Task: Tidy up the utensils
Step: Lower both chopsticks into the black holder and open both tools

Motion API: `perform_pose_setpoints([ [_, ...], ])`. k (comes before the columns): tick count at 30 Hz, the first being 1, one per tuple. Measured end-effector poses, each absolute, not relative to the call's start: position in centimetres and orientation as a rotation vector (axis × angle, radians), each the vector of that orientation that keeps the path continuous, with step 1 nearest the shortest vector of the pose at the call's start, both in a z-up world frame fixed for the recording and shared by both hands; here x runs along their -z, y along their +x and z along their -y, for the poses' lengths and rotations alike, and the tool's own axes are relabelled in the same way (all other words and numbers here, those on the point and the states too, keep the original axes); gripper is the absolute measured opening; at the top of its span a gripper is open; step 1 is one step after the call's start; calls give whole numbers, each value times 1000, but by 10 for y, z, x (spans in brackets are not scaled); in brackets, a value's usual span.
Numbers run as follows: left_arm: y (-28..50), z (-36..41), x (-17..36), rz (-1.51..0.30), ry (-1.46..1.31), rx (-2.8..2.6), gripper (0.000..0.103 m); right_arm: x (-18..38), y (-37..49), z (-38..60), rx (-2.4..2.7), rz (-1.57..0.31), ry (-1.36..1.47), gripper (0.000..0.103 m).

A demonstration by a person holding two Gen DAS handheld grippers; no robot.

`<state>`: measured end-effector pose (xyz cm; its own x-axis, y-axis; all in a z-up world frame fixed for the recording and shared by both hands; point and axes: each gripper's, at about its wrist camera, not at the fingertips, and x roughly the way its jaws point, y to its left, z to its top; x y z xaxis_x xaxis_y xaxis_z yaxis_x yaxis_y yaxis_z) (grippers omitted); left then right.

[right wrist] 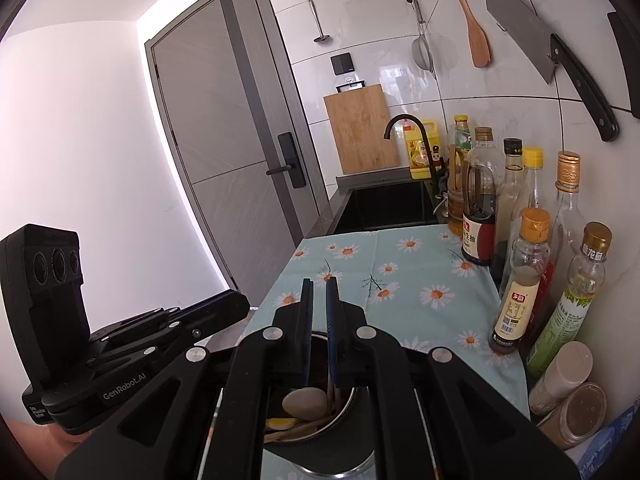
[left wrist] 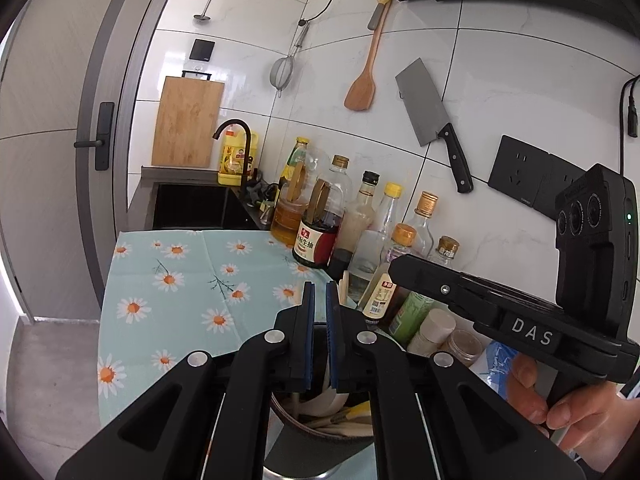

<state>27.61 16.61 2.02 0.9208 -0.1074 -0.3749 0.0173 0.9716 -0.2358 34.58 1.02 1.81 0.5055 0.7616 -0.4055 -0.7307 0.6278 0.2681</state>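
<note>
Left wrist view shows the left gripper (left wrist: 320, 292) with its fingers closed on nothing, poised directly above a round metal utensil holder (left wrist: 316, 432) standing at the near edge of the worktop (left wrist: 180, 280), which is covered by a daisy-print cloth. Right wrist view shows the right gripper (right wrist: 319, 290) likewise closed and empty above the same holder (right wrist: 320, 436), where a spoon (right wrist: 305, 402) and chopsticks (right wrist: 296, 430) lie jumbled, presumably awaiting sorting. Condiment bottles (right wrist: 520, 280) line the worktop's wall edge, leaving its centre free.
</note>
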Motion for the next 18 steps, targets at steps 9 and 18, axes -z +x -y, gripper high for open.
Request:
perform_pose_setpoints([
  [9,254,-159,-27,-395,-232,38,13,-25,324,4,-908,-524,68,15],
  [18,223,-143,-41,-395,-206,23,27,-33,295,30,-922,-526,69,24],
])
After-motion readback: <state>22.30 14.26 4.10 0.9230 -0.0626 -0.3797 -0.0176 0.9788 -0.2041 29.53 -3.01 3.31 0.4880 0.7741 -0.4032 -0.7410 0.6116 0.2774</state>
